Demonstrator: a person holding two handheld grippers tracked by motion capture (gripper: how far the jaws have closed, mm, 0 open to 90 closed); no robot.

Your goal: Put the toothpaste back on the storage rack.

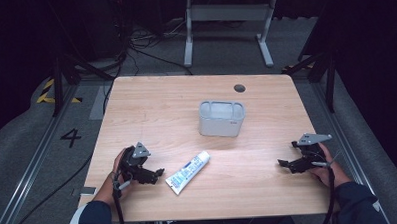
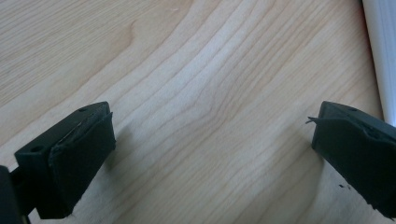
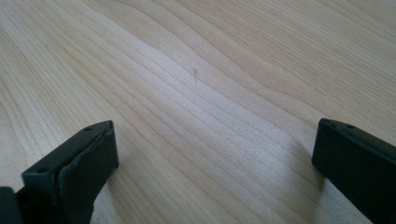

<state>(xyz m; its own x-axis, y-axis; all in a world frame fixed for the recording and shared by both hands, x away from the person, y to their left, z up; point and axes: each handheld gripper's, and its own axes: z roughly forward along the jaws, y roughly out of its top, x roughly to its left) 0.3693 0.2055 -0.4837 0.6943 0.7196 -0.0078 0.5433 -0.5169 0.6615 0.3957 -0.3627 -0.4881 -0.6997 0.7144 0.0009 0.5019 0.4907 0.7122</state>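
Observation:
A white and blue toothpaste tube [image 1: 188,172] lies flat near the front middle of the wooden table [image 1: 267,139], cap end pointing up and right. A grey-white open holder cup [image 1: 221,118] stands upright behind it at the table's centre. My left gripper [image 1: 157,175] rests low on the table just left of the tube, open; its own view has the jaws wide apart over bare wood, with the tube's white edge [image 2: 380,51] at the far right. At the right edge my right gripper [image 1: 285,165] is open too, its jaws spread over bare wood [image 3: 201,93].
A dark round grommet hole [image 1: 239,88] sits near the table's far edge. Beyond the table are a white metal frame [image 1: 228,21], cables on the grey floor, and a floor mark "4" [image 1: 70,137] at the left.

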